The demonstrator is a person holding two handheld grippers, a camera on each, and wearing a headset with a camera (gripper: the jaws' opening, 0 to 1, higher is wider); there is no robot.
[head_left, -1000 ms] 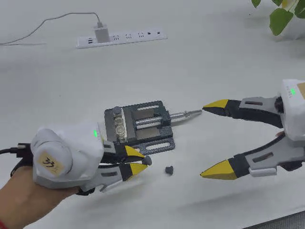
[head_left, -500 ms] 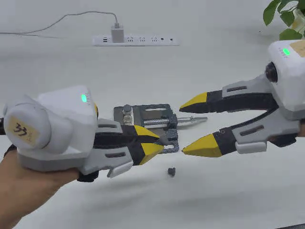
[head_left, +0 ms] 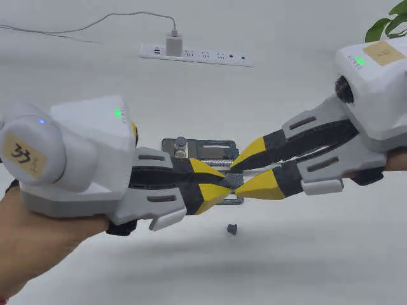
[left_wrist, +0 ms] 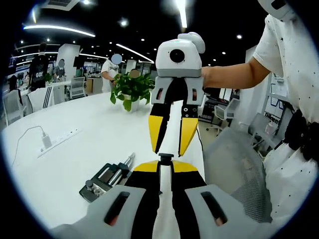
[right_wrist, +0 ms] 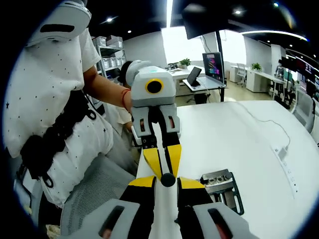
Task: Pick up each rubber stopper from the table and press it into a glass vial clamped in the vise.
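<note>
A small dark rubber stopper [left_wrist: 165, 157] sits at the tips of my left gripper [head_left: 227, 184], which is shut on it. My right gripper [head_left: 234, 179] faces it tip to tip, in the air above the vise [head_left: 202, 150]. Its jaws are narrowed to either side of the stopper [right_wrist: 167, 179], with a thin gap showing, so it is open. In the head view the yellow tips hide the stopper. A second stopper [head_left: 231, 229] lies on the table in front of the vise. A capped vial [head_left: 181, 144] stands up from the vise's left end.
A white power strip [head_left: 194, 54] with a plugged charger lies at the back of the table. Plant leaves [head_left: 389, 25] hang in at the back right. A mesh chair [left_wrist: 234, 169] stands beside the table near the person.
Both grippers rose and came together over the vise. The right gripper's jaws went from wide open to narrow around the stopper that the left gripper holds. The camera shifted too.
</note>
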